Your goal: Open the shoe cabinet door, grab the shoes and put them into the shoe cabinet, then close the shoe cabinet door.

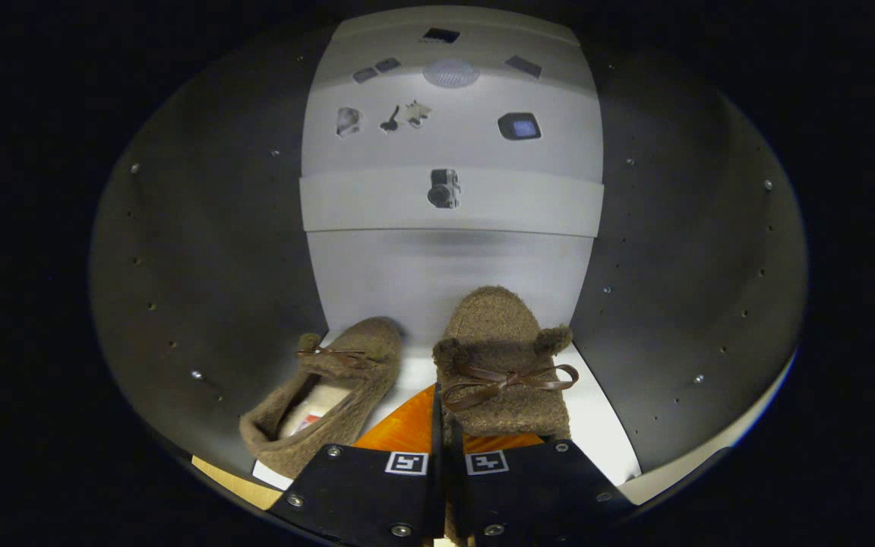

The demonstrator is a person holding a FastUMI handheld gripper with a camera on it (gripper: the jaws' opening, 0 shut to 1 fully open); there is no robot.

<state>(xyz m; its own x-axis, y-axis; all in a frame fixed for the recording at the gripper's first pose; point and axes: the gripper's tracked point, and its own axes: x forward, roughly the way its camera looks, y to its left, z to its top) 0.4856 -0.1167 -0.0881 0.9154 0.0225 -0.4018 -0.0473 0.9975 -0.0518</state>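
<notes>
your gripper [441, 456] is nearly closed, pinching the right slipper [500, 357] at its heel, toe pointing straight ahead beside the left slipper [331, 395] inside the shoe cabinet [202, 251].

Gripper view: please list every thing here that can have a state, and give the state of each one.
Gripper: fingers closed together, pinching the heel edge of the right slipper.
Right slipper: held by the gripper, inside the cabinet, toe toward the back wall, bow tied.
Left slipper: resting on the cabinet floor, free, angled, bow tied.
Shoe cabinet: open, gripper inside.
</notes>
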